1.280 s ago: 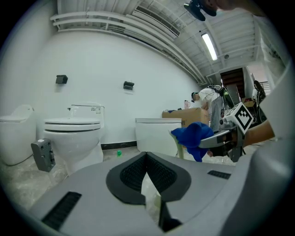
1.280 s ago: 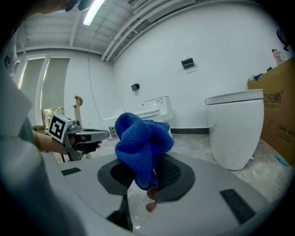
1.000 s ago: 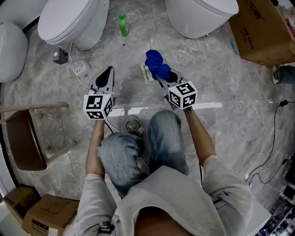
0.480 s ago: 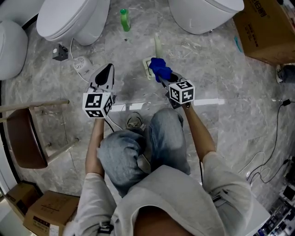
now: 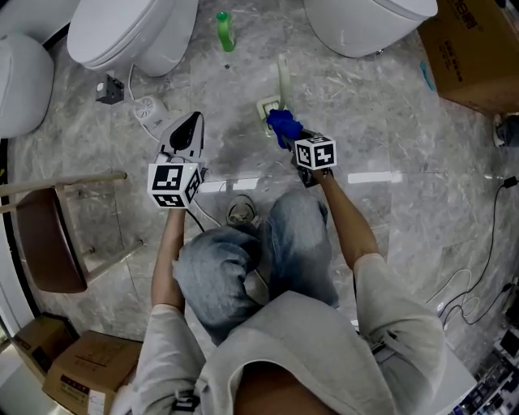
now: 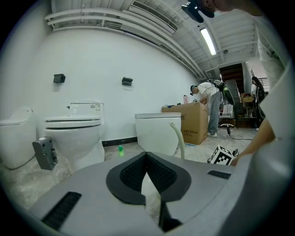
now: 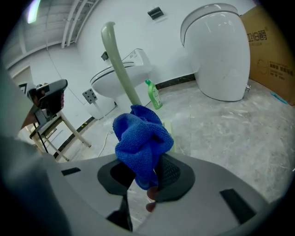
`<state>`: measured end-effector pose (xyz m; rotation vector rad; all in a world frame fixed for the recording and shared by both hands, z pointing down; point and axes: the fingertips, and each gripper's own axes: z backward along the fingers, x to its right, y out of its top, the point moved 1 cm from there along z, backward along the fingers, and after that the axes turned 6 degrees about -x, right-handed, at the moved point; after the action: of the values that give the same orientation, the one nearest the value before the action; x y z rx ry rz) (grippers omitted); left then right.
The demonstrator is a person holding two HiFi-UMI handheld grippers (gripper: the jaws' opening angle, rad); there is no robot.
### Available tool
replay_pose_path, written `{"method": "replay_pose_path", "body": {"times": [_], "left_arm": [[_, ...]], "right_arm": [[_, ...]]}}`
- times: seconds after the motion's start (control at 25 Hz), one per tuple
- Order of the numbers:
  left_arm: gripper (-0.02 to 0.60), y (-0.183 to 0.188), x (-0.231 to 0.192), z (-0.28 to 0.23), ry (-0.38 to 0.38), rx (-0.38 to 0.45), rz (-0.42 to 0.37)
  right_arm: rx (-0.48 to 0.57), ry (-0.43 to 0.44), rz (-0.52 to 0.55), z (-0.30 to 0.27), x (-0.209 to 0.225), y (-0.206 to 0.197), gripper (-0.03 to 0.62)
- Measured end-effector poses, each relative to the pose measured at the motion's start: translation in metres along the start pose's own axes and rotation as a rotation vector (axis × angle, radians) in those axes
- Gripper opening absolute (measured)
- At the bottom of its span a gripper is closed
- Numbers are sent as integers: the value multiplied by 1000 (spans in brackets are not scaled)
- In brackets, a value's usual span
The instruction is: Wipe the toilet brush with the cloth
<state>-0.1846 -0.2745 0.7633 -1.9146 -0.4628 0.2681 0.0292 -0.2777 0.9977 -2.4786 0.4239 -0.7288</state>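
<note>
The toilet brush stands in its holder (image 5: 265, 109) on the floor, its pale green handle (image 5: 283, 76) rising and curving at the top (image 7: 119, 60). My right gripper (image 5: 289, 138) is shut on a bunched blue cloth (image 7: 140, 139), and the cloth (image 5: 283, 123) presses against the lower part of the handle, just above the holder. To the left of the brush my left gripper (image 5: 186, 134) hangs shut with nothing in it; its view shows the handle (image 6: 179, 139) a little way off at the right.
Two white toilets (image 5: 130, 36) (image 5: 369, 24) stand ahead, with a green bottle (image 5: 223, 29) between them. A cardboard box (image 5: 478, 53) is at the right, a chair (image 5: 49, 243) at the left. A white cable reel (image 5: 148, 109) and cords lie on the marble floor.
The right gripper has slid the blue cloth down the brush handle, so the upper handle now shows above it. The left gripper has hardly moved.
</note>
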Motion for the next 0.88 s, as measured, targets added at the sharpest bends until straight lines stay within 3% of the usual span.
{"method": "replay_pose_path", "body": {"times": [0.4,0.68,0.88], "left_arm": [[18,1,0,3,6,7,1],[18,0,2,3,4,12,4],[18,1,2,6,10,17,9]], "right_arm": [[-34,-22,38,12,5,-21,112],[89,-8,142,73,-18,-4,111],[209,5,285,132,-56,25,112]]}}
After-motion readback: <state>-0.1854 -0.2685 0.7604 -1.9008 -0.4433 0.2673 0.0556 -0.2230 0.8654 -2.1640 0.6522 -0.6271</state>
